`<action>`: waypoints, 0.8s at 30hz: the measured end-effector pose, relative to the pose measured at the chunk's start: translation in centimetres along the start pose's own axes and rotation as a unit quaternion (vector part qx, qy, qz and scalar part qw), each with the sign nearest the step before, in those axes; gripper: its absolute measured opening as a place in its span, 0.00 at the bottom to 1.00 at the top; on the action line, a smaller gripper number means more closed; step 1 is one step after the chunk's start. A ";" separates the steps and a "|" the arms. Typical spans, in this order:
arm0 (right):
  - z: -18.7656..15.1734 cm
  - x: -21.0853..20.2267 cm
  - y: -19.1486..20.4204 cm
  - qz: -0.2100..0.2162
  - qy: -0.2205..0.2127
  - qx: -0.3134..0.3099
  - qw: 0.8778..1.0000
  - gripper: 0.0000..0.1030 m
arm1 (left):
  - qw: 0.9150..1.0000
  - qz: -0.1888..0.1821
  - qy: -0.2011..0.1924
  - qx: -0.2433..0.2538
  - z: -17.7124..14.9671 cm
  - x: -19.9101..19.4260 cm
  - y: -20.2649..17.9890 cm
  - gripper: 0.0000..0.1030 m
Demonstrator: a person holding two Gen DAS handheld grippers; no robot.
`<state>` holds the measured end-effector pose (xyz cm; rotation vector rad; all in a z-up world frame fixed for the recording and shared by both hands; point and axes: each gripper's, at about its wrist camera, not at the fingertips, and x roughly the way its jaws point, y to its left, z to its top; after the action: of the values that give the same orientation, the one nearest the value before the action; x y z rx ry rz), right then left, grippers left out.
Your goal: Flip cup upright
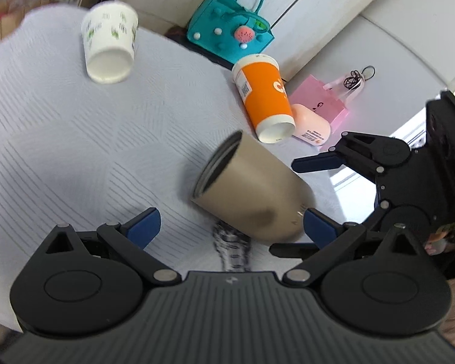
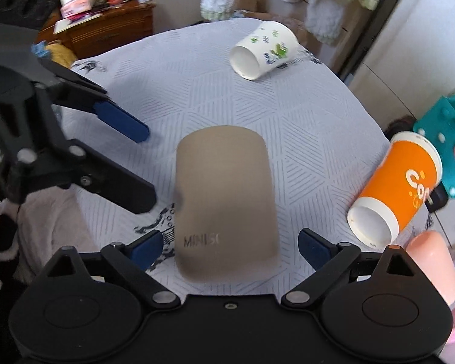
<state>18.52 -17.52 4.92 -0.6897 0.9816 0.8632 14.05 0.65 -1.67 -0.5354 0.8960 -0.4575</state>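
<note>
Quilted pale desk (image 2: 303,127) with three cups lying on their sides.
Right tongs (image 2: 230,247) stand wide open, straddling the base end of the tan metal cup (image 2: 224,200), gripping nothing; left tongs (image 1: 232,227) gape empty beside it. Step: approach. Next, judged: close on the body, then tip it mouth-up.

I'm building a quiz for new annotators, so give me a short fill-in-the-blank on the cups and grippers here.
1. All three cups lie on their ____.
2. The metal tumbler sits between the open jaws of the ____ gripper.
3. The paper cup beside the tumbler is mostly ____.
4. The left gripper has its jaws ____.

Missing words: sides; right; orange; open
</note>
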 end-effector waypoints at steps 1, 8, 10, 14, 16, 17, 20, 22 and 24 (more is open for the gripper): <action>-0.1 -0.1 0.0 0.006 -0.003 -0.007 1.000 0.95 | 1.000 -0.001 0.001 -0.015 -0.2 0.4 0.1 0.99; -0.1 0.1 -0.1 0.024 -0.006 -0.038 0.999 0.94 | 0.999 -0.007 -0.009 -0.051 -0.9 1.9 -1.0 0.98; 0.1 0.3 -0.3 0.027 -0.007 -0.044 0.999 0.94 | 0.998 -0.005 -0.009 -0.056 -1.0 2.4 -1.3 0.97; 0.4 0.6 -0.5 0.044 -0.008 -0.058 0.997 0.90 | 0.996 -0.011 -0.006 -0.086 -1.4 3.4 -0.9 0.95; 0.5 1.0 -0.6 0.047 -0.005 -0.063 0.997 0.88 | 0.995 -0.017 -0.015 -0.098 -1.5 3.6 -0.5 0.93; 0.5 1.1 -0.5 0.047 -0.003 -0.067 0.997 0.86 | 0.995 -0.017 -0.019 -0.099 -1.5 3.7 -0.6 0.92; 0.4 1.6 -0.6 0.043 0.003 -0.074 0.996 0.81 | 0.997 -0.011 -0.034 -0.071 -1.4 3.7 -1.5 0.86; 0.4 1.7 -0.8 0.041 0.002 -0.062 0.997 0.81 | 0.997 -0.012 -0.039 -0.065 -1.6 3.6 -1.7 0.84; 0.2 1.7 -1.0 0.041 -0.003 -0.049 0.998 0.81 | 0.997 -0.023 -0.034 -0.073 -1.4 3.9 -1.6 0.84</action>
<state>19.98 -17.38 3.60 -0.7341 0.9726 0.9912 14.79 -3.19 -3.84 -0.7014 0.8570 -0.4145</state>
